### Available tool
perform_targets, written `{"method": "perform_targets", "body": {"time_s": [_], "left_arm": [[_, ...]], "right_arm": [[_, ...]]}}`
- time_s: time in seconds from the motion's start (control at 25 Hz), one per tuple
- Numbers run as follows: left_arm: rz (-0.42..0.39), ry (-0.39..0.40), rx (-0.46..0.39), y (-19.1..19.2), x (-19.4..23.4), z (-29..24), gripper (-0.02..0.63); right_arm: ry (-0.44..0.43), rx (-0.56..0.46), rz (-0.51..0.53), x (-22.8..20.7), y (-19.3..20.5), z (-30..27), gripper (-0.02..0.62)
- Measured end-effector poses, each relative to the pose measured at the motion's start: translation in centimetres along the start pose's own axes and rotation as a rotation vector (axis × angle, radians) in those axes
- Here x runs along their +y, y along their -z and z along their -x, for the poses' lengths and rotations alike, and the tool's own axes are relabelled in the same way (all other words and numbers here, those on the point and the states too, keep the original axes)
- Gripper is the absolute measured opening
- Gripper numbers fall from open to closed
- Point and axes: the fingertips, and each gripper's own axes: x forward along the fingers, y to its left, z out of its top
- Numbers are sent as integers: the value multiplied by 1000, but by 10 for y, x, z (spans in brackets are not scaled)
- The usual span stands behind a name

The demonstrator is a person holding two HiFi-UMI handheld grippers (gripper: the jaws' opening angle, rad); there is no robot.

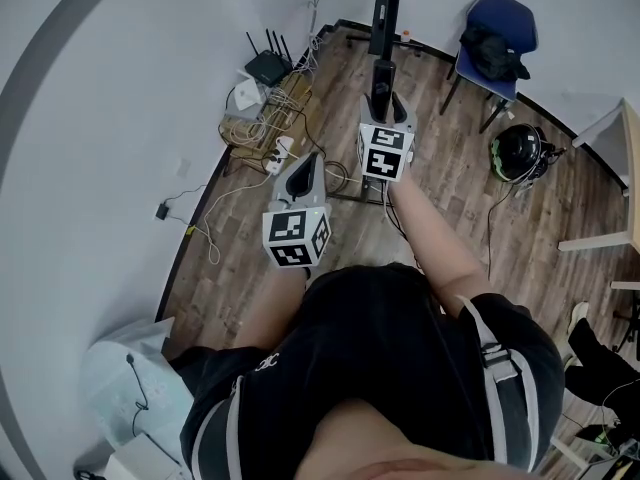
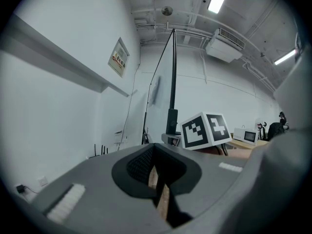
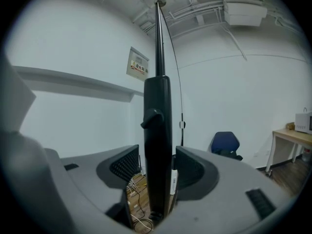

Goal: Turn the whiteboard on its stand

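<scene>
Standing wide apart, the jaws of the right gripper (image 3: 157,167) have the black post (image 3: 158,116) of the whiteboard stand between them. A gap shows beside the left pad, so they do not clamp it. The left gripper (image 2: 156,169) is near, a little closer to the person, with its jaws almost together and nothing between them. The whiteboard (image 2: 163,91) rises edge-on along the post, close to the white wall (image 1: 120,118). Below, cables (image 1: 262,128) lie on the wooden floor (image 1: 440,168), and a blue chair (image 1: 497,28) stands well apart.
</scene>
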Motion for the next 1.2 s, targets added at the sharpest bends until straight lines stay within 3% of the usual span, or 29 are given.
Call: {"method": "perform_targets", "body": {"time_s": [0.36, 1.2], "left_arm": [[5, 4, 5, 2, 6, 6, 8], [7, -17, 11, 9, 15, 22, 8]], "right_arm": [[50, 19, 2, -3, -7, -10, 187], [23, 63, 11, -2, -5, 0, 186]]}}
